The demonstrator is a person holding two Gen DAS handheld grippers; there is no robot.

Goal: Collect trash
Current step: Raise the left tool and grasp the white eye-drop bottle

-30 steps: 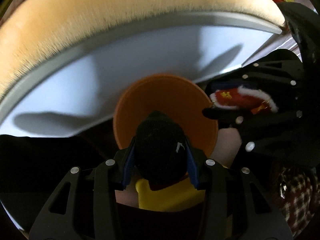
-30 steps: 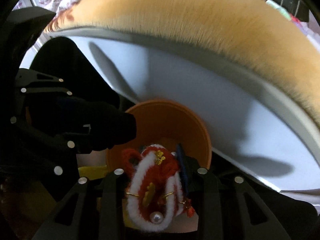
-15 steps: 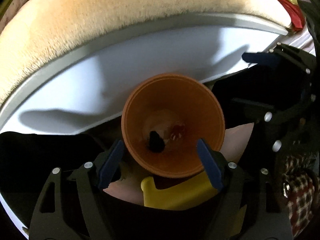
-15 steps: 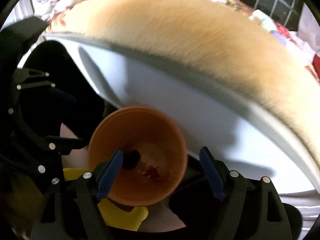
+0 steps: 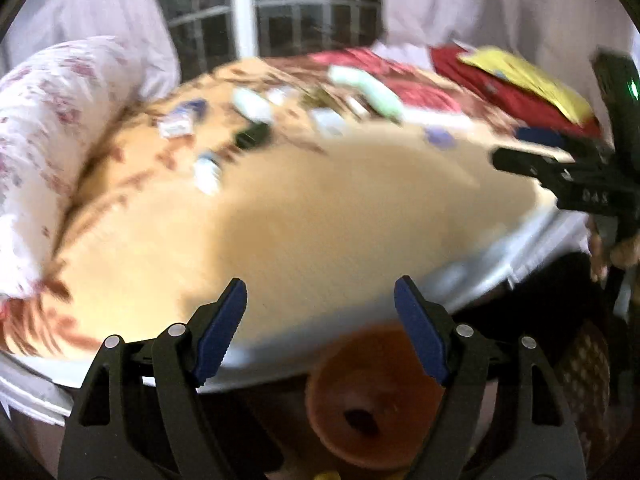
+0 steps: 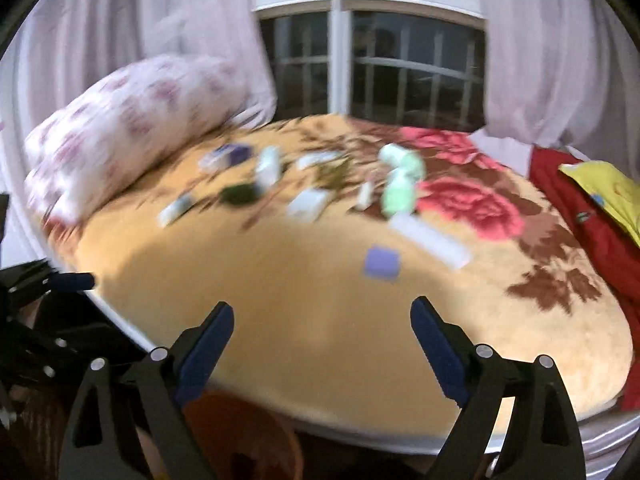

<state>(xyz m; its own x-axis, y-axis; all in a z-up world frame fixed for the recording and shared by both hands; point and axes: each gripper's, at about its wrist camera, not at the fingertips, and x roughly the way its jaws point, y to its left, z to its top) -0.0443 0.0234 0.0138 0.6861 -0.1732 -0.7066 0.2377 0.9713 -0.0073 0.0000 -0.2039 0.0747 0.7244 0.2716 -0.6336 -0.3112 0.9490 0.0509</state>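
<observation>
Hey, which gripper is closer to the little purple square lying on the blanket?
Right. The right gripper faces the purple square, which lies just beyond its open, empty jaws, still opening. The left gripper is farther; from there the square lies far ahead toward the right.

A round orange plastic bin (image 5: pixel 372 404) stands upright and open on the floor against the bed's edge, a small dark lump (image 5: pixel 360 421) at its bottom. Blurred litter lies scattered on the tan floral blanket: a pale green crumpled wrapper (image 6: pixel 400 184), white boxes (image 6: pixel 308 202) and a flat lilac square (image 6: pixel 382 263).
</observation>
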